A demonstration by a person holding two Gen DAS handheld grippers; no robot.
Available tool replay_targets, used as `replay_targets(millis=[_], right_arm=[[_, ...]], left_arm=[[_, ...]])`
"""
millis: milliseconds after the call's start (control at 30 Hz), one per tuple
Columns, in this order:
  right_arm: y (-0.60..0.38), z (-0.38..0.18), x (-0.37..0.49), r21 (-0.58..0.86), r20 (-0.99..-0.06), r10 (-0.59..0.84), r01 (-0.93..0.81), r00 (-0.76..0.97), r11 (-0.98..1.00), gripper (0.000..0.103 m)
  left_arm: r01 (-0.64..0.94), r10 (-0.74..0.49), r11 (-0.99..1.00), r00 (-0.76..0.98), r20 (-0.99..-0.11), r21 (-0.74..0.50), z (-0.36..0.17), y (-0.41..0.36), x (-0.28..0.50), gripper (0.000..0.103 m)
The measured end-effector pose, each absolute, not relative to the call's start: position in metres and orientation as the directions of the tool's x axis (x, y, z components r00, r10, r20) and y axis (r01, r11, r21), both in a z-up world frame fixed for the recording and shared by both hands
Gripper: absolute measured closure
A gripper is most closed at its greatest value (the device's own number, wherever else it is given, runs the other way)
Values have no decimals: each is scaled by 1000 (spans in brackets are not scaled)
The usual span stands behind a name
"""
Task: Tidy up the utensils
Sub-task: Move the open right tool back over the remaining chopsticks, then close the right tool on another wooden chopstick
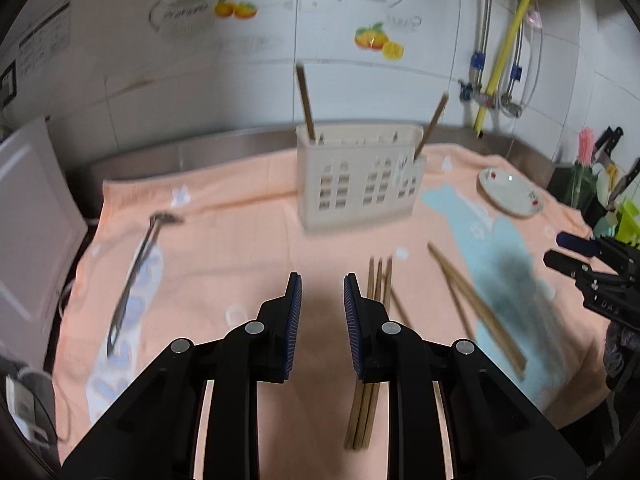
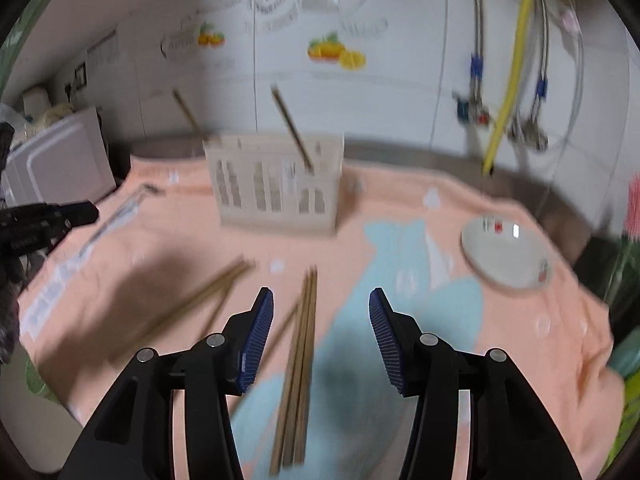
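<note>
Chopsticks (image 2: 298, 364) are seen loose on the peach towel (image 1: 224, 240), one bundle lying between the fingers of the right gripper (image 2: 321, 334), whose jaws are spread wide w/ nothing held. A second bundle (image 1: 370, 360) is partly hidden under the right-hand finger of the left gripper (image 1: 322, 326), also parted and empty. More sticks (image 1: 476, 306) are scattered at approx. 3 o'clock of it. The cream utensil holder (image 1: 358, 178) is stood at 12 o'clock (two chopsticks already upright in it). A metal ladle (image 1: 138, 268) is laid at 10 o'clock, a small plate (image 1: 510, 192) at 2 o'clock.
</note>
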State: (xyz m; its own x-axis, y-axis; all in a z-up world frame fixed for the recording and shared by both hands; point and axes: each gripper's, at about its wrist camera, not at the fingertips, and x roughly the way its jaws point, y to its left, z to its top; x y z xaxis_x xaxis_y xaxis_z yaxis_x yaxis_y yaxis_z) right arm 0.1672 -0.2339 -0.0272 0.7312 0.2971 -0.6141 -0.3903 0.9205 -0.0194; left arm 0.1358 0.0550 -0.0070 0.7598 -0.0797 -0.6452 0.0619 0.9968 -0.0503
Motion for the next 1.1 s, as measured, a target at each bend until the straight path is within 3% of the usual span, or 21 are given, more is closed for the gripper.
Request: replay_targets(millis=[467,900,1100], right_arm=[[-244,-111,138,-2,-728,252,-370,638,929,73],[-239,-129,147,-2,-762,252,-391,597,921,82],[-229,-135,149,-65,-767,213,-404,605,913,88]], left_arm=[[50,-84,996,684,-725,-68,-73,55,95,81],[47,-92,996,643,-761,-81,-94,55,85,81],[56,-108,994,632,-767,-94,-98,54,84,81]])
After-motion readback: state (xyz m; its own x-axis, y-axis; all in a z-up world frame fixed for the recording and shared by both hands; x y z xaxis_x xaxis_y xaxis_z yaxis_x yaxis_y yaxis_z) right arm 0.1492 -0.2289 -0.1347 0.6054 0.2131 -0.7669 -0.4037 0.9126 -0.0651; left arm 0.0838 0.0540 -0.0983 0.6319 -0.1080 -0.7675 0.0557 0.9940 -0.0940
